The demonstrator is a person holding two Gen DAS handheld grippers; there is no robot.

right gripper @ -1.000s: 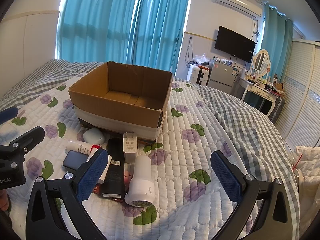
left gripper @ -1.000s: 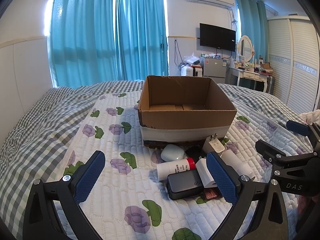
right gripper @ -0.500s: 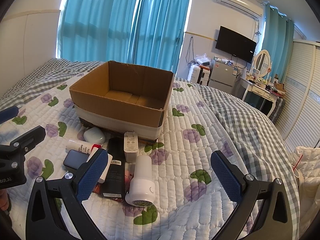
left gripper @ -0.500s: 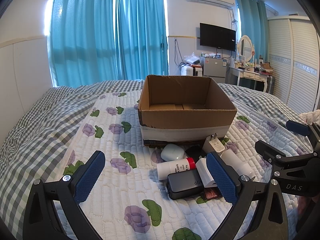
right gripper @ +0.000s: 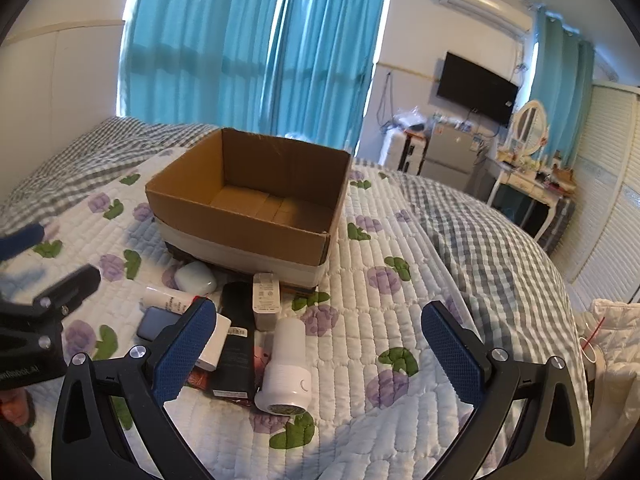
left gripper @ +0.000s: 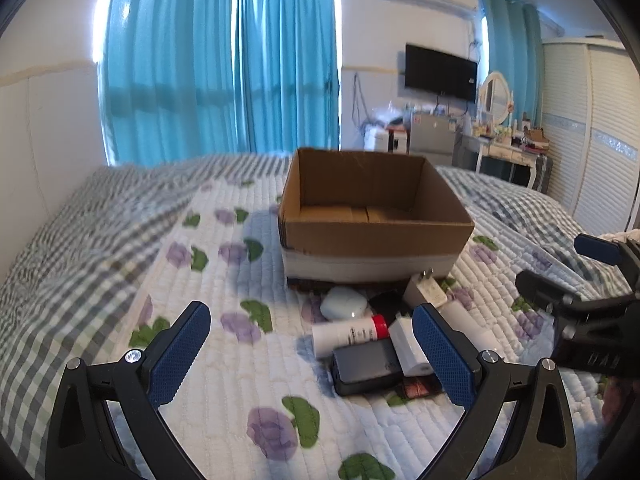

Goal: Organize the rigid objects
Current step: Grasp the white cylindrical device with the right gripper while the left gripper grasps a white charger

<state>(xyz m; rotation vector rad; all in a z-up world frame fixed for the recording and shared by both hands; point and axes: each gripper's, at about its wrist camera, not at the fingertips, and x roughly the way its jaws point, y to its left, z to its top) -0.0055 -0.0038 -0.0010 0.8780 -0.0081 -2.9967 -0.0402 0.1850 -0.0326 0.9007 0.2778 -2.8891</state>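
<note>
The task was at its start: the cardboard box (right gripper: 256, 204) stood empty on the bed (right gripper: 400, 300), and nothing was packed yet. The rigid objects lay in a small pile just in front of the box: a white earbud case (left gripper: 344, 302), a white tube with a red cap (left gripper: 348, 333), a dark power bank (left gripper: 366, 365), a white charger plug (right gripper: 266, 294) and a white cylindrical device (right gripper: 288, 364).

The left hand-held gripper (left gripper: 312, 354) and the right hand-held gripper (right gripper: 320, 354) were both released, wide apart, holding nothing, near the pile. The next move probably called for lowering one gripper over a single object, perhaps the cylinder, and closing squarely so that it would not roll.
</note>
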